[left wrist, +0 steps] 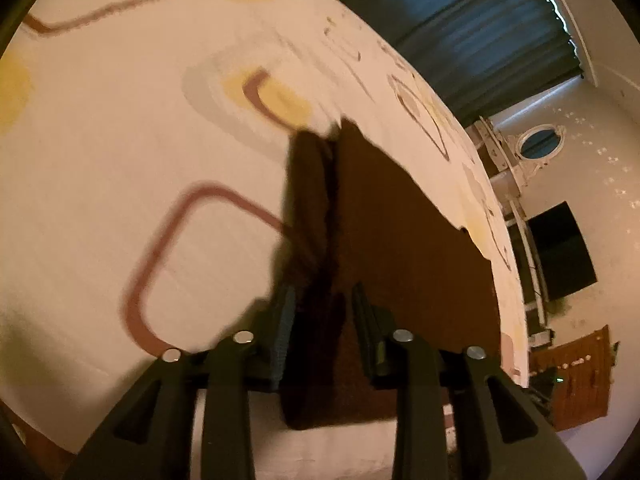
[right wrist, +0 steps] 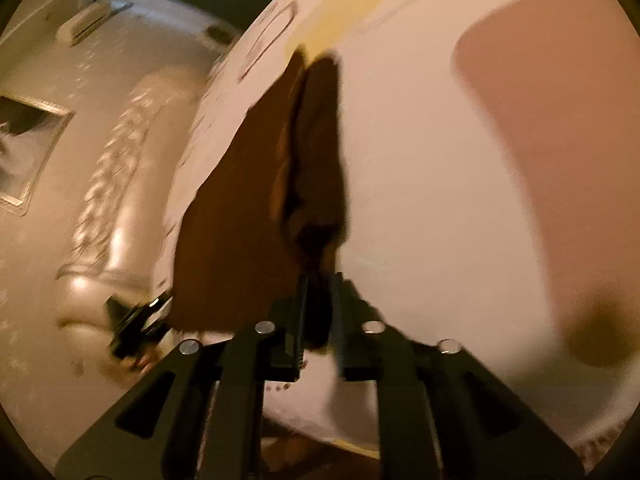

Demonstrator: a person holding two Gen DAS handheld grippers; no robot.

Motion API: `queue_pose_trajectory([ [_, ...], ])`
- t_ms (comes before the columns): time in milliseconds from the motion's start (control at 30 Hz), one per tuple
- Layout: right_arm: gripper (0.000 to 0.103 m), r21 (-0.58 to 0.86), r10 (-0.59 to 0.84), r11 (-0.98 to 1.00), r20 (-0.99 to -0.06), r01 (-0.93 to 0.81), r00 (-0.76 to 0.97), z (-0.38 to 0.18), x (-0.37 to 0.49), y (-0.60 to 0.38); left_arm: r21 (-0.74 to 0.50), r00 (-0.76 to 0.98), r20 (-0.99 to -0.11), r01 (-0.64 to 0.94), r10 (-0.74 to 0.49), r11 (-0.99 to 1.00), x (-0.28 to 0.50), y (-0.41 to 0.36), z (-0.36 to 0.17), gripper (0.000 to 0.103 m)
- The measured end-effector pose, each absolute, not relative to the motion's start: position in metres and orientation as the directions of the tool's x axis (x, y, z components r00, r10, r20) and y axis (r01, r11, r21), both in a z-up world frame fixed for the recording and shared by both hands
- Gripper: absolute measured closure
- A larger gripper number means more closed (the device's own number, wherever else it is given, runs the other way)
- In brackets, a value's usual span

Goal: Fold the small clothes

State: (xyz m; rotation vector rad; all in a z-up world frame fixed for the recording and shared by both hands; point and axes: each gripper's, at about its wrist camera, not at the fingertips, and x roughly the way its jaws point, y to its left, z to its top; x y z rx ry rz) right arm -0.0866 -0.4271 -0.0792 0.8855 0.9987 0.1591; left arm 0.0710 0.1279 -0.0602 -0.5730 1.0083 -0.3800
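Step in hand, my read: laying one half of the cloth (left wrist: 400, 220) over the other, both tongs on the near edge.

**Cloth:** brown, on the bed sheet (left wrist: 120, 120). In the L view the flat part runs from 6 to 1 o'clock. A raised ridge goes from my tips up to 12, and a narrower flap hangs on its 9 o'clock side. The R view mirrors this: flat part toward 9, ridge to 12.

**L tongs** (left wrist: 323, 296): released. Jaws stand apart and a dark fold sits loose between them. I can't see both pads pressing.

**R tongs** (right wrist: 322, 280): narrow gap packed with bunched edge, so clenched on the cloth as far as I can tell. Img is blurred.

**To do it well (judgement):**
- Bring both corners down level so the edges meet.
- Don't let R go till the ridge lies flat, else the flap slumps crooked.
- Pull L straight back toward 6 so the pads don't drag the fold open.
- Then smooth from the ridge outward.

**Around:**
- L view: curtain (left wrist: 460, 20) at 1 o'clock, round mirror (left wrist: 540, 142) at 2-3, dark screen (left wrist: 560, 248) at 3.
- R view: frame (right wrist: 24, 148) on the wall at 9.
- All are off the bed and well apart from the cloth.

**In the way:** nothing on the sheet near the cloth. Bed edge is close on the flat side, so the cloth could slide off.
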Motion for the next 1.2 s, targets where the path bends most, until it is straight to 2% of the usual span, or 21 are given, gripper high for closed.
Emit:
queue_pose_trajectory([
  [33,0.089,0.687,0.462,0.677,-0.674,0.262,0.576,-0.068,-0.087,-0.426,-0.61,0.503,-0.673,0.039,-0.543,0.792,0.071,0.133,-0.058,0.057],
  [100,0.087,0.679,0.447,0.695,-0.664,0.235,0.599,-0.052,-0.084,-0.417,-0.623,0.507,-0.663,0.035,-0.551,0.782,0.074,0.141,-0.058,0.053],
  [200,0.085,0.691,0.496,0.711,-0.626,0.133,0.602,-0.031,-0.071,-0.376,-0.643,0.476,-0.668,0.016,-0.571,0.766,0.089,0.144,-0.066,0.045],
  [300,0.082,0.706,0.569,0.707,-0.602,0.041,0.56,-0.025,-0.056,-0.327,-0.629,0.44,-0.693,0.019,-0.571,0.777,0.107,0.139,-0.072,0.043],
  [433,0.078,0.731,0.636,0.682,-0.583,-0.016,0.505,-0.034,-0.034,-0.273,-0.623,0.429,-0.699,0.029,-0.573,0.782,0.125,0.133,-0.067,0.029],
  [567,0.077,0.739,0.652,0.673,-0.591,-0.003,0.475,-0.057,-0.021,-0.245,-0.589,0.414,-0.722,0.052,-0.555,0.806,0.134,0.123,-0.067,0.023],
  [633,0.079,0.743,0.66,0.668,-0.618,0.044,0.426,-0.087,-0.024,-0.235,-0.577,0.415,-0.726,0.066,-0.548,0.814,0.135,0.119,-0.069,0.019],
  [733,0.089,0.753,0.653,0.658,-0.585,0.024,0.481,-0.098,-0.036,-0.234,-0.542,0.425,-0.738,0.089,-0.524,0.835,0.134,0.11,-0.068,0.018],
  [867,0.09,0.756,0.652,0.655,-0.573,0.013,0.496,-0.099,-0.039,-0.233,-0.519,0.421,-0.75,0.104,-0.51,0.849,0.138,0.104,-0.067,0.018],
  [1000,0.09,0.753,0.65,0.658,-0.556,-0.018,0.518,-0.098,-0.045,-0.228,-0.569,0.4,-0.733,0.082,-0.55,0.818,0.145,0.105,-0.067,0.018],
  [1133,0.09,0.757,0.651,0.653,-0.541,-0.029,0.532,-0.101,-0.054,-0.231,-0.611,0.366,-0.718,0.076,-0.593,0.788,0.148,0.099,-0.07,0.031],
  [1200,0.09,0.759,0.652,0.65,-0.538,-0.027,0.534,-0.104,-0.058,-0.231,-0.606,0.354,-0.722,0.089,-0.594,0.79,0.149,0.094,-0.07,0.033],
])
